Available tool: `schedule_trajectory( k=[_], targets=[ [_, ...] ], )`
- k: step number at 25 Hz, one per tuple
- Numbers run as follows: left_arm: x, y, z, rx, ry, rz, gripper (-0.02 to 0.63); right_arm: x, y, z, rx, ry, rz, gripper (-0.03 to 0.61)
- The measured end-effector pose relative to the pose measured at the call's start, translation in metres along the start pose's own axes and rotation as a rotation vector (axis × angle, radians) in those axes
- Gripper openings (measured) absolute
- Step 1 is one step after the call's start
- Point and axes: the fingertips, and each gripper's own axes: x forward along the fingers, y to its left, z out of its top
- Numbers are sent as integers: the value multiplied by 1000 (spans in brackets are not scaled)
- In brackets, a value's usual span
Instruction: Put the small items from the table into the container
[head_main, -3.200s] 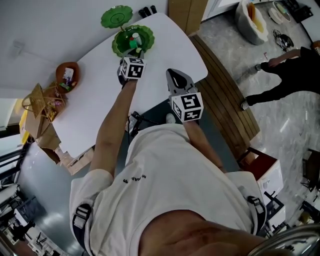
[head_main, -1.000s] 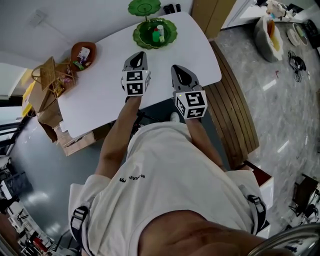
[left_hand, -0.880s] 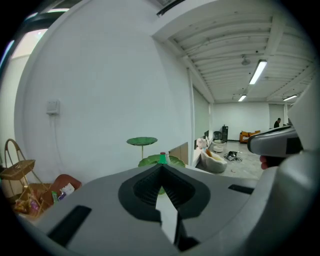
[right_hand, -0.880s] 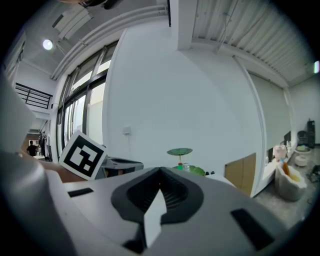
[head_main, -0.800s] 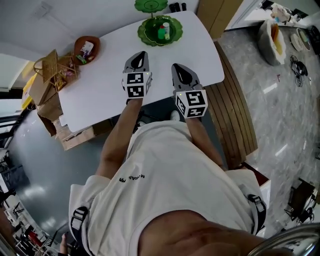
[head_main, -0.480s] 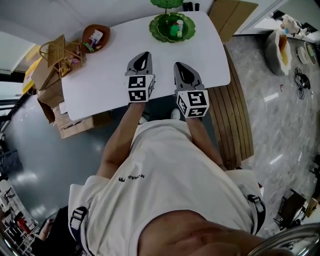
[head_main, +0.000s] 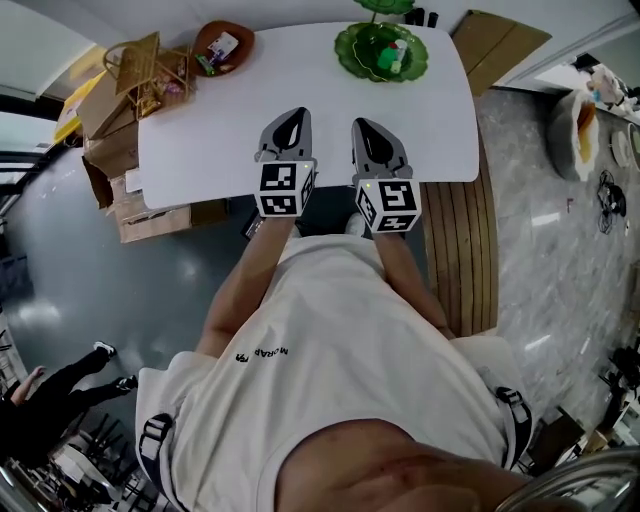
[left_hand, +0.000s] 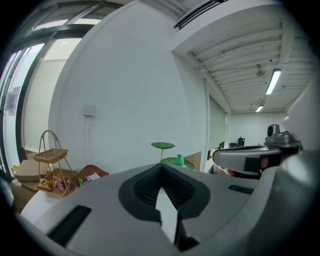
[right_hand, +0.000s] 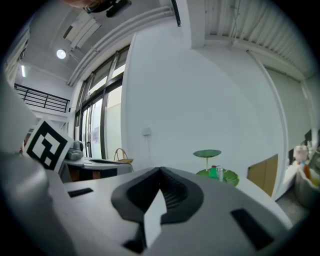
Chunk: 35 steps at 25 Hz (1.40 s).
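Note:
A green leaf-shaped dish (head_main: 372, 58) stands at the far end of the white table (head_main: 220, 140) and holds a small green bottle (head_main: 400, 50) with another small item beside it. My left gripper (head_main: 296, 113) and right gripper (head_main: 363, 125) hover side by side over the table's near edge, well short of the dish. Both are shut with nothing between their jaws. In the left gripper view the dish (left_hand: 186, 162) and bottle (left_hand: 179, 159) show just past the closed tips (left_hand: 161, 165). The right gripper view shows the dish (right_hand: 227, 176) to the right of its tips (right_hand: 161, 170).
A brown bowl (head_main: 222, 45) with small packets sits at the table's far left corner. A wire basket (head_main: 148, 68) and cardboard boxes (head_main: 112, 150) stand beside the table's left end. A smaller green leaf on a stalk (left_hand: 163, 145) rises behind the dish. Wooden slats (head_main: 455, 250) lie at the right.
Both grippers have drawn back from the green dish to the table's near edge. The left gripper, earlier right at the dish, now sits level with the right one, both shut.

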Motion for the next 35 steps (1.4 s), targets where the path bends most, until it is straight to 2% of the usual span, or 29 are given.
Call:
schedule_trajectory(
  k=[6, 20, 35],
  targets=[
    [-22, 11, 1, 16, -15, 38, 3, 14, 22, -4, -4, 10, 59, 3],
    [-49, 35, 0, -8, -26, 119, 3, 37, 60, -7, -17, 25, 177, 3],
    [-68, 62, -3, -20, -32, 207, 3, 52, 89, -9, -32, 31, 265, 3]
  ],
)
